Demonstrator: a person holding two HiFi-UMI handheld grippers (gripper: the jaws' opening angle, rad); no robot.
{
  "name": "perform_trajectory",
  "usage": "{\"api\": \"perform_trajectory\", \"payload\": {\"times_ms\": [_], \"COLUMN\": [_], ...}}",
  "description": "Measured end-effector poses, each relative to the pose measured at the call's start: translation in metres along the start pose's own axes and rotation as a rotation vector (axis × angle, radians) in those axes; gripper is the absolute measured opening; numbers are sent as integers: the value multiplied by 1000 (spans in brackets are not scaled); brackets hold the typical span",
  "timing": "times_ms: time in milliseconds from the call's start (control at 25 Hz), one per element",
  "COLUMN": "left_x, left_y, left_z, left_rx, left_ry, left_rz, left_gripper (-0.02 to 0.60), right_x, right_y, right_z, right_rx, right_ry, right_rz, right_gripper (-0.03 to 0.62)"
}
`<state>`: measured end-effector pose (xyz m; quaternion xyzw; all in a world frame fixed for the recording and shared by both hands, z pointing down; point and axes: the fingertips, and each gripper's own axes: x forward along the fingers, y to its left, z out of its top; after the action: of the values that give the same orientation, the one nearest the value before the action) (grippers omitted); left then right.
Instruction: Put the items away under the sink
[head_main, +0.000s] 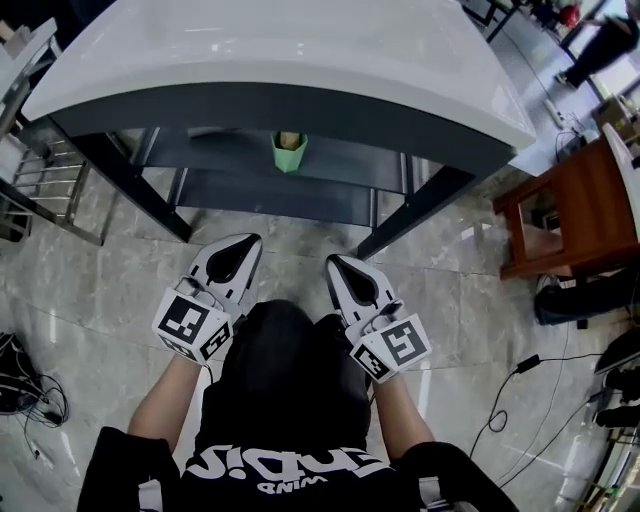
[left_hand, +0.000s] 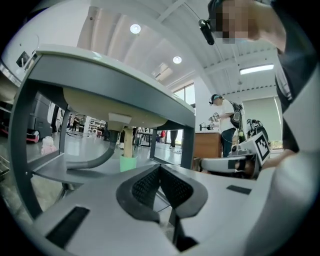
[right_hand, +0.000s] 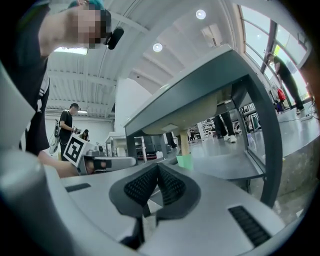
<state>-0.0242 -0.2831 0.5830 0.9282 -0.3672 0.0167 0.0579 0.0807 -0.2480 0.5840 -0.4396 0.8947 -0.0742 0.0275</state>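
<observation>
- Jaws first: on the left gripper (left_hand: 160, 169) they're shut tight, the ribbed pads meet at the tips and there's nothing between them.
- Same on the right gripper (right_hand: 157, 168): jaws pressed together and empty.
- From the head view, both grippers sit low in front of the person's knees, side by side but not touching, noses pointed at the sink (head_main: 300, 50).
- Each one's marker cube (head_main: 190, 325) faces up toward the camera.
- The only item I can spot is a green cup (head_main: 289, 152). It stands upright on the lower shelf (head_main: 340, 165) under the sink, roughly in the middle and well clear of both grippers.
- Something beige pokes out of the top of that cup. In the left gripper view it looks like a beige tube (left_hand: 129, 145) running up to the underside of the basin, but honestly I can't tell if it's a drain pipe or just something stood in the cup.
- A grey hose (left_hand: 95, 161) curves down from the basin and lies along the shelf, left of the cup in that view.
- The floor (head_main: 120, 290) is glossy grey marble-look tile.
- Off to the right there's a wooden table (head_main: 570, 200), with black cables (head_main: 520, 400) trailing over the floor near it.
- The left gripper view also shows another person (left_hand: 224, 117) standing way in the back.
</observation>
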Motion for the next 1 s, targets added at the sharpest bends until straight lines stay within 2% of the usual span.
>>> {"api": "perform_trajectory", "payload": {"times_ms": [160, 320, 560, 760, 880, 1000], "left_x": [-9, -22, -48, -64, -66, -65], "left_y": [-9, -24, -32, -33, -34, -41], "left_z": [58, 128, 264, 363, 402, 423], "left_rx": [-22, -30, -52, -58, -55, -52], "left_ry": [-6, 43, 100, 112, 107, 105], "left_rz": [-16, -51, -63, -71, -81, -107], "left_gripper": [20, 18, 19, 18, 20, 20], "right_x": [3, 0, -1, 6, 9, 2], "right_y": [13, 34, 66, 93, 100, 101], "right_z": [57, 139, 273, 360, 402, 427], "right_rx": [31, 87, 157, 174, 161, 141], "right_ry": [1, 16, 77, 102, 84, 66], "right_rz": [21, 27, 5, 6, 0, -19], "right_gripper": [18, 18, 18, 18, 18, 18]}}
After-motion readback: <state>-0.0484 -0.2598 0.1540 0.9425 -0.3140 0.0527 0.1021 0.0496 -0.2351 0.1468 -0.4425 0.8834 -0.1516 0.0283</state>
